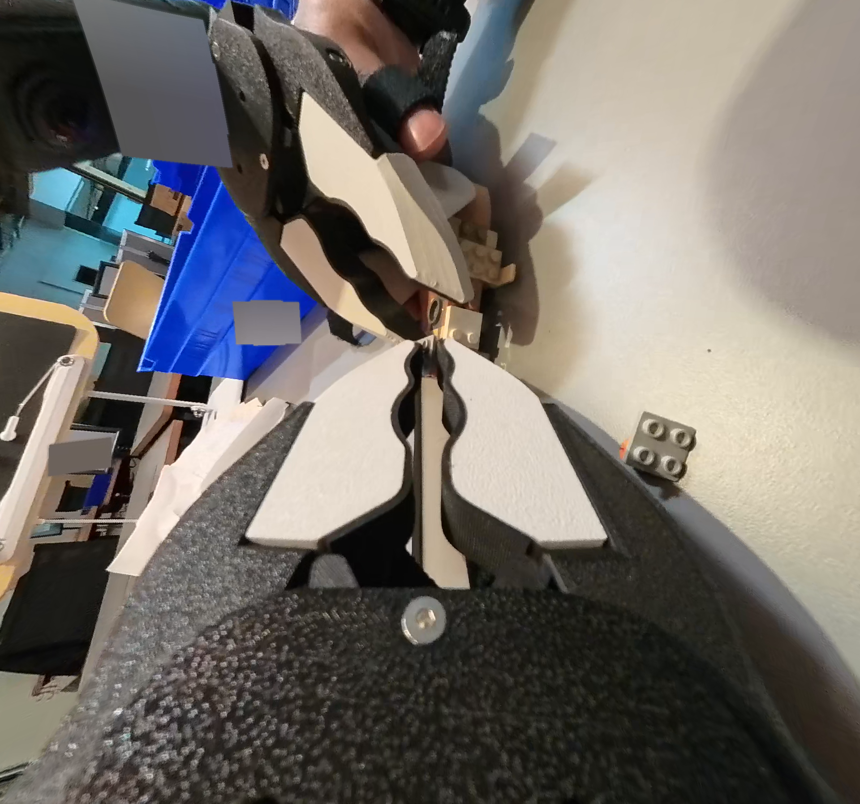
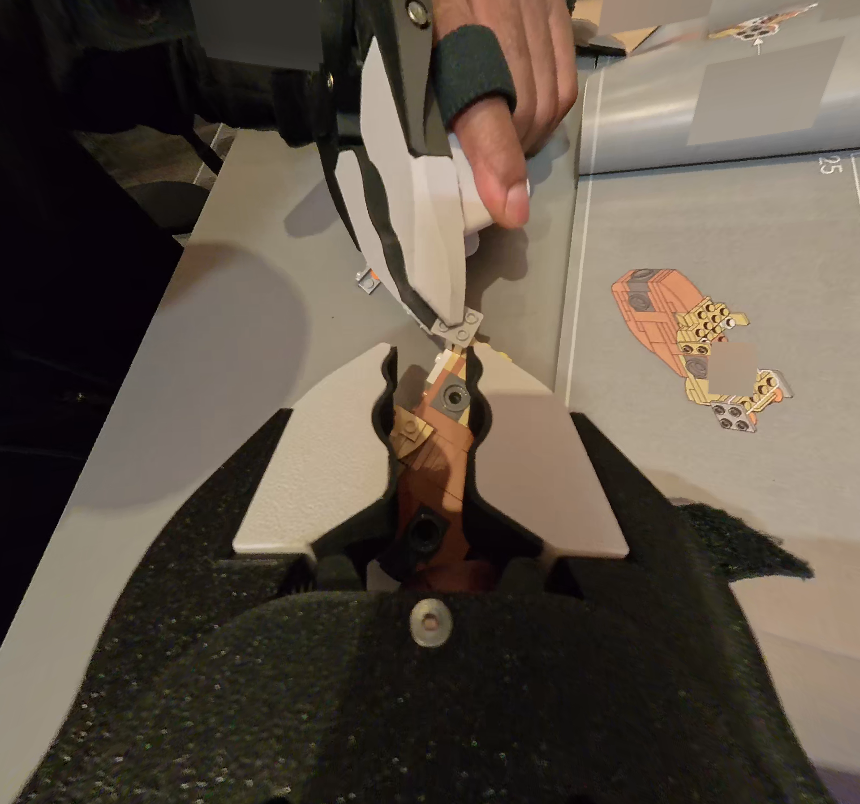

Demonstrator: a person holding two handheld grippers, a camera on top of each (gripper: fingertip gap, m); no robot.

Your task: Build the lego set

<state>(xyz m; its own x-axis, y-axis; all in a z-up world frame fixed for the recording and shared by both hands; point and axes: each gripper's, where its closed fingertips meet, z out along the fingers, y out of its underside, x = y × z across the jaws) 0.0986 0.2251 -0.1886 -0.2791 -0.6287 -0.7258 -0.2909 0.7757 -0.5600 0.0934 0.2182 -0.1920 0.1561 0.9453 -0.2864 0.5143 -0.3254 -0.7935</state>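
Right tool grips the brown lego build deep between its fingers, steadying it above the counter. Just beyond, left tool pinches a grey two-by-two plate by its edge, apparently offering it to the build's tip, beside the open instruction booklet.

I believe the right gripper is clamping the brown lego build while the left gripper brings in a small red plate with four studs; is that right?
Not quite: the plate is grey, not red, as the right wrist view shows. The rest holds: the right gripper clamps the brown lego build, and the left gripper brings the four-stud plate to its tip.
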